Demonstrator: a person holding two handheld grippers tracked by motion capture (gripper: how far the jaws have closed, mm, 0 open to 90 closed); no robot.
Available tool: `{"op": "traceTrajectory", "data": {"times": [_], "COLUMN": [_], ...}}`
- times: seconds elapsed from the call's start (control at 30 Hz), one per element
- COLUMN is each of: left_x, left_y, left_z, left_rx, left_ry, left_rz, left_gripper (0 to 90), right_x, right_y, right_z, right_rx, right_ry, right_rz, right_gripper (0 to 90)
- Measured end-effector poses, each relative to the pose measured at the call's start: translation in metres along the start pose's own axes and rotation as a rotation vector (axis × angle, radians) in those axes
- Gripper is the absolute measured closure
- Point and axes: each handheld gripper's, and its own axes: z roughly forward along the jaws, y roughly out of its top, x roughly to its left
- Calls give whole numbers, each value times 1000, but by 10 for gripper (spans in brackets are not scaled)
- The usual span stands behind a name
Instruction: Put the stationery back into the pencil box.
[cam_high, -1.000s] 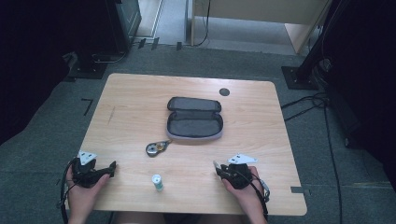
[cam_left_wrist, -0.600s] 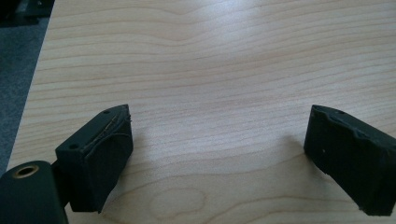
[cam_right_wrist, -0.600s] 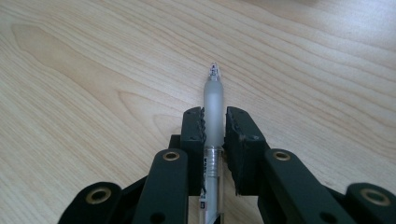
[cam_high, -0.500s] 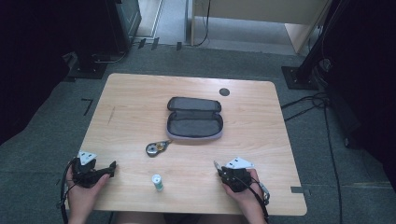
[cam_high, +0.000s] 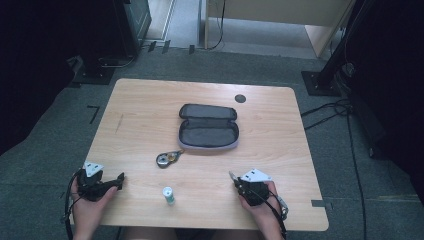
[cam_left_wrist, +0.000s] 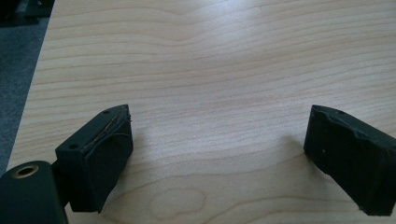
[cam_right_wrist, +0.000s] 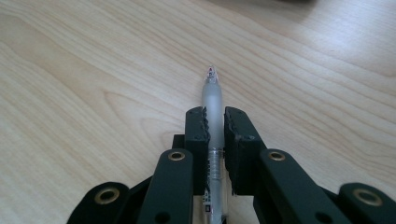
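Note:
A clear-barrelled pen (cam_right_wrist: 213, 93) lies between the pads of my right gripper (cam_right_wrist: 214, 114), its tip pointing away over the wood. The jaws have just been closing and now press on the barrel from both sides. In the high view the right gripper (cam_high: 233, 176) rests near the table's front right, with the pen (cam_high: 231, 174) sticking out to the left. My left gripper (cam_high: 120, 179) sits at the front left; its jaws stand wide open in the left gripper view (cam_left_wrist: 219, 135) with only bare wood between them.
An open grey pencil case (cam_high: 207, 131) lies mid-table. A small round keychain (cam_high: 165, 159) sits just in front of it to the left. A little white bottle with a green base (cam_high: 169, 195) stands between the hands. The wooden table (cam_high: 280, 150) ends close behind both grippers.

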Motion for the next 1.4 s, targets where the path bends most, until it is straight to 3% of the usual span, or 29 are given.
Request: {"op": "traceTrajectory", "data": {"times": [0.37,0.57,0.7,1.1,1.3,1.4], "left_x": [0,0,0,0,0,0], "left_y": [0,0,0,0,0,0], "left_z": [0,0,0,0,0,0], "left_rx": [0,1,-1,-1,-1,-1], "left_ry": [1,0,0,0,-1,-1], "left_rz": [0,0,0,0,0,0], "left_gripper": [81,81,81,81,81,81], "right_x": [-4,-6,-6,-3,-4,-8], "right_y": [12,11,9,-2,2,8], "right_z": [10,14,13,7,6,3], "right_rx": [-20,-22,-28,-62,-40,-66], "right_ry": [30,48,41,28,34,37], "right_rz": [-13,4,13,4,14,25], "right_gripper": [807,803,721,799,803,803]}}
